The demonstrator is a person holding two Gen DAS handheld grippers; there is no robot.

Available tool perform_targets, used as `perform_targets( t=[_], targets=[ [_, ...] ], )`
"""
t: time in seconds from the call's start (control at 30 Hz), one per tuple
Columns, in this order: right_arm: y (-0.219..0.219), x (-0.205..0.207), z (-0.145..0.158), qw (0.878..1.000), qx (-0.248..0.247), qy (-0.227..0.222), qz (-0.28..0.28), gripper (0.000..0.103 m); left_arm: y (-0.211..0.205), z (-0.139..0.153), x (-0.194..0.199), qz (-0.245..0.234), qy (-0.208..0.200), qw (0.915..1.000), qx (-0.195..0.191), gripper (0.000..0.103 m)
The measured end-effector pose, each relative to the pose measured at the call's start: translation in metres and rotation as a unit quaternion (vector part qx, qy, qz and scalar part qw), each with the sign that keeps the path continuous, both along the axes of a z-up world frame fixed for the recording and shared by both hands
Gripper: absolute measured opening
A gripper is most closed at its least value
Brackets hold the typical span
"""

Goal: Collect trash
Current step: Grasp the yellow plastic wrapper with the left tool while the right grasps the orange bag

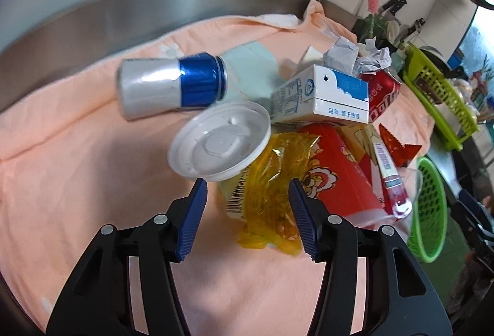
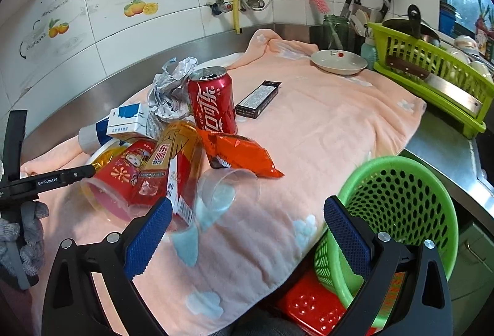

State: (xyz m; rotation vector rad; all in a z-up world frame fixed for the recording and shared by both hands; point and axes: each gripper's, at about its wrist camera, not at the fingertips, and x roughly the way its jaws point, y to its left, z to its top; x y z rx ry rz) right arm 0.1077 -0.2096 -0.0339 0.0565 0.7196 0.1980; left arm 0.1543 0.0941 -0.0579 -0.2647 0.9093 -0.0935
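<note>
Just ahead of the left gripper point(image 1: 247, 191), its jaws spread wide and empty, a yellow wrapper point(image 1: 271, 181) lies under a white plastic lid point(image 1: 219, 142) in the trash heap on the peach towel point(image 1: 77, 181) covering the bench. Likewise wide and empty, the right gripper point(image 2: 247, 212) hovers beside the green basket point(image 2: 401, 212).

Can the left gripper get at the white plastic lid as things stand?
Probably yes. The left gripper is open just short of the white plastic lid, which lies on top of the pile with nothing covering its near rim.
</note>
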Motion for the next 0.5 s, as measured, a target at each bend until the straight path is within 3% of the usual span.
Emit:
perform_targets(
  t=[0.07, 0.13, 0.2, 0.47, 0.5],
  targets=[
    [-0.002, 0.008, -0.001, 1.000, 0.005, 0.002, 0.006, 0.095, -0.001, -0.003, 0.005, -0.004, 0.002, 1.0000, 0.000, 0.053],
    [-0.004, 0.017, -0.001, 1.000, 0.012, 0.007, 0.013, 0.093, -0.002, -0.006, 0.009, -0.016, 0.006, 0.9998, -0.011, 0.036],
    [-0.005, 0.024, -0.002, 1.000, 0.016, 0.010, 0.023, 0.091, -0.001, -0.008, 0.011, -0.024, 0.010, 0.9993, -0.028, 0.029],
    [0.004, 0.053, -0.006, 0.998, 0.017, 0.027, 0.057, 0.074, -0.007, -0.004, 0.005, -0.034, -0.005, 0.9994, -0.009, 0.017],
    [0.007, 0.057, -0.006, 0.998, 0.011, 0.027, 0.060, 0.073, -0.005, -0.003, 0.004, -0.035, -0.007, 0.9993, -0.010, 0.012]
  ],
)
